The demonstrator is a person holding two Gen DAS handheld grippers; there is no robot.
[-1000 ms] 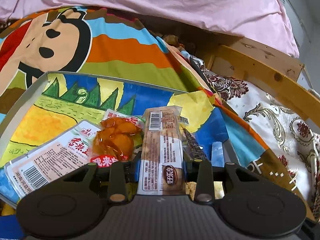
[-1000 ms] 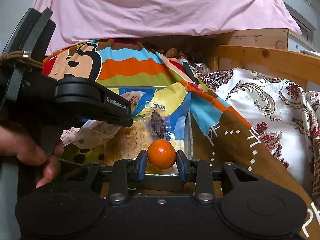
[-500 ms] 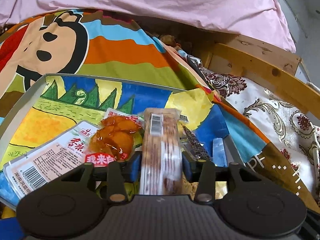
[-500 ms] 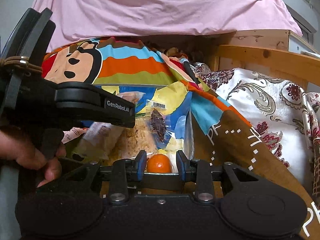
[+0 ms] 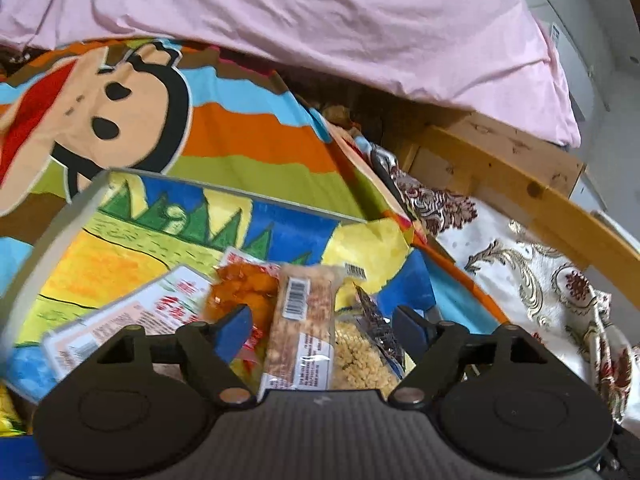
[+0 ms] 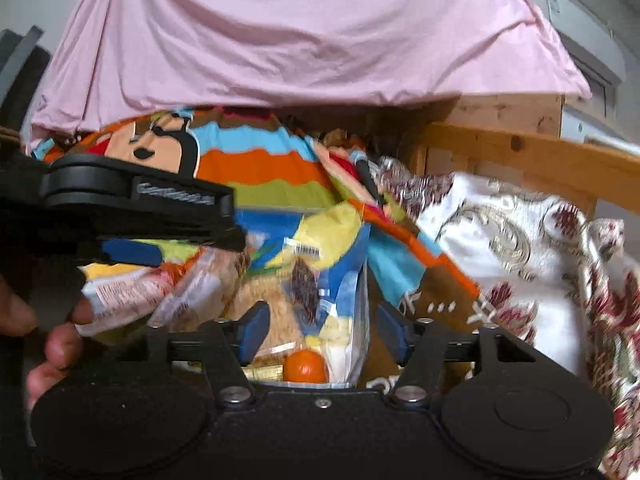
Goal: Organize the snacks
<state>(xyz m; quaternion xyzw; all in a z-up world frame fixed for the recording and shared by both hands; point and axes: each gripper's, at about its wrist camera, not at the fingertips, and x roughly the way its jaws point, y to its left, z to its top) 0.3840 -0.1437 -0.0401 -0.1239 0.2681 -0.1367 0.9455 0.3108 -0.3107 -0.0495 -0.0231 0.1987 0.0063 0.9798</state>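
- Far sheet: plain pale pink.
- Blanket: stripes of orange, sky blue, green and brown, with a cartoon monkey face.
- Box lining: blue, yellow, green trees.
- Right cloth: white with maroon and gold flourishes.
- Mandarin: orange.
- Gripper pads: blue.
- Snack bar: tan, clear wrapper, white barcode label.
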